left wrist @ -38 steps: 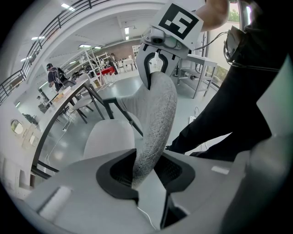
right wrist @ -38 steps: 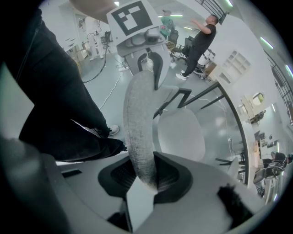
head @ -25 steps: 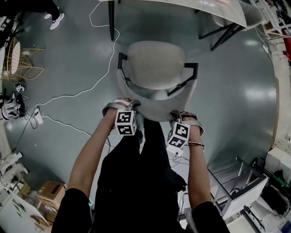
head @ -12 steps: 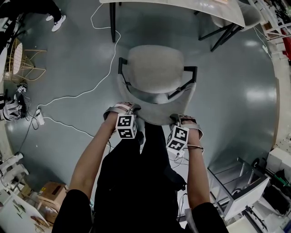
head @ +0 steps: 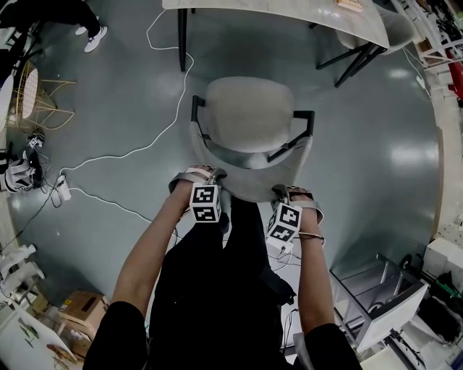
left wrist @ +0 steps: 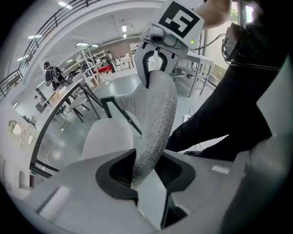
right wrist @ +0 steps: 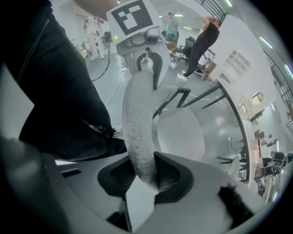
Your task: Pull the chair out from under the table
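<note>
At six o'clock of the chair [head: 249,108], left gripper [head: 214,175] at seven and right gripper [head: 281,191] at five each clasp its backrest rim [head: 249,184] between narrow jaws that are opening.

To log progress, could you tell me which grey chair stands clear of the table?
The grey armchair mid-floor; the other chair sits partly under the table.
</note>
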A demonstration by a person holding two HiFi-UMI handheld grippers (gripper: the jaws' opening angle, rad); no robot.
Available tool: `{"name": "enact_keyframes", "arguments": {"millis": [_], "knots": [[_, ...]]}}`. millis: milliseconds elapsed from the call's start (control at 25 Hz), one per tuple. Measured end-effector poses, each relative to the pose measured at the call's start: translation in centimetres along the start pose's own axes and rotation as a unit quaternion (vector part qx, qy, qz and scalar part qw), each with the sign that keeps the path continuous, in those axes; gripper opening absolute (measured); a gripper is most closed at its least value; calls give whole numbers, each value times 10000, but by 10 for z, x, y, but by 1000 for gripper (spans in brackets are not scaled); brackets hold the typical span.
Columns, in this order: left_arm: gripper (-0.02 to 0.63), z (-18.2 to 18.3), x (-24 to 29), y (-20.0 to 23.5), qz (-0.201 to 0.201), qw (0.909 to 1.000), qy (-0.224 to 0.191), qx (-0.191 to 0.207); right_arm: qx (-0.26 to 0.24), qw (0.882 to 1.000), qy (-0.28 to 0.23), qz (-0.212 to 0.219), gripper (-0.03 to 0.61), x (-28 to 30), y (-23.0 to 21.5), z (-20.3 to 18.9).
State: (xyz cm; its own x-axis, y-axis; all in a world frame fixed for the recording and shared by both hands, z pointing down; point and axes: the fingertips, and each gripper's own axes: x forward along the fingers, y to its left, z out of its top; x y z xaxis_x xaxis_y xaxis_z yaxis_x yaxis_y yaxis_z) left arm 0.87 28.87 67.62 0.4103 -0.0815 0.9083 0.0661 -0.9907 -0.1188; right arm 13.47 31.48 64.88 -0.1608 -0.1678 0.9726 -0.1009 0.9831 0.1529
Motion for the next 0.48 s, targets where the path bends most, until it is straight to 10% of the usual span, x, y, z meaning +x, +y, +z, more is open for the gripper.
{"name": "enact_keyframes", "arguments": {"millis": [480], "knots": [[153, -8, 0, 1, -37, 10000, 75, 15, 63, 10000, -43, 49, 160, -1, 3, 5]]}}
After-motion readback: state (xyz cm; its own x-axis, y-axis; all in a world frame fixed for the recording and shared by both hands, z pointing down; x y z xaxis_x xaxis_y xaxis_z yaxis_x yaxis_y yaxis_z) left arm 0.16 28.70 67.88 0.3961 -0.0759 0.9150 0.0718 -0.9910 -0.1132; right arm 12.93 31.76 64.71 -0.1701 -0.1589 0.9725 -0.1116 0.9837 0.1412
